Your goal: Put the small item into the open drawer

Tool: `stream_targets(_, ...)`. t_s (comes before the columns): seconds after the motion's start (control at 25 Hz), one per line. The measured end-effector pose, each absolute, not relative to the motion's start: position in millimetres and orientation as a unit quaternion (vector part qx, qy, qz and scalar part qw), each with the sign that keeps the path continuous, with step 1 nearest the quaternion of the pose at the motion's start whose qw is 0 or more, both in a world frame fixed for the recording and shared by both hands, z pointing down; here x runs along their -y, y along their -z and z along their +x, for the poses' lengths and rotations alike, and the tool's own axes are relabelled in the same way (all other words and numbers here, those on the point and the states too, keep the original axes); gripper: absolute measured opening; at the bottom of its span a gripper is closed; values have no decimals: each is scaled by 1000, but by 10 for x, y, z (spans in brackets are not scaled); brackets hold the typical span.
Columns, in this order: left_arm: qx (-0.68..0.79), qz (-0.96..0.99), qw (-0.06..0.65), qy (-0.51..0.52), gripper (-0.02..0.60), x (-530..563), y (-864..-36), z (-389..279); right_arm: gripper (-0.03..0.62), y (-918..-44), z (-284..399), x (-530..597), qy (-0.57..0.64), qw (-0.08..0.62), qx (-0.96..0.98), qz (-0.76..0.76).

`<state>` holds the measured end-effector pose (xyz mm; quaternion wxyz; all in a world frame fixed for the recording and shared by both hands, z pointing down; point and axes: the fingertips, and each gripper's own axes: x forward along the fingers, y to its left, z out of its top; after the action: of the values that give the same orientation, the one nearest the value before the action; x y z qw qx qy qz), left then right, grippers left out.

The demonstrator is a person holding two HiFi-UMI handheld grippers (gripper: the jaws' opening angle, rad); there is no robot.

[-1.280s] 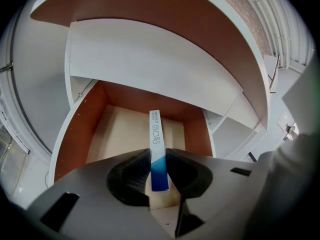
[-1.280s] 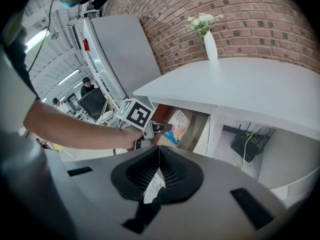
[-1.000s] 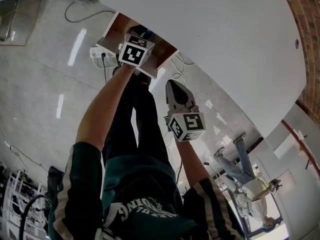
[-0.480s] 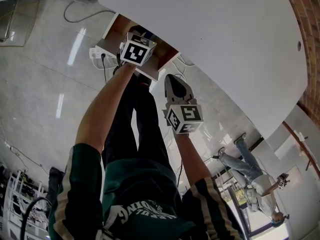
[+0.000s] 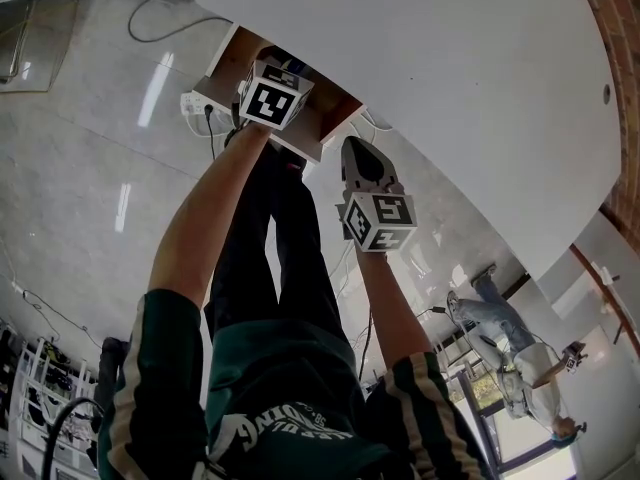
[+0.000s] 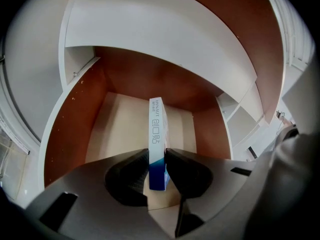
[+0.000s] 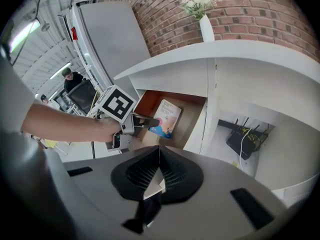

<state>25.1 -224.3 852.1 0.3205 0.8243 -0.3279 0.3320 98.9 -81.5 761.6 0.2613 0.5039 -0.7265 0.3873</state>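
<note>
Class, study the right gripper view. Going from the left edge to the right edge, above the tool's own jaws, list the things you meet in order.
forearm → marker cube → box → vase → router

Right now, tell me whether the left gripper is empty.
No: the left gripper has its jaws pressed on both sides of a slim white and blue box, held over the open drawer.
</note>
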Motion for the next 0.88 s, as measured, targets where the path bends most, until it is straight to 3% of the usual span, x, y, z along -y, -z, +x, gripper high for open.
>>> stream_targets(0.88,330,806,269,-412,138,2362,-8657,67,25,-7643,831,784,-388,266,732,493)
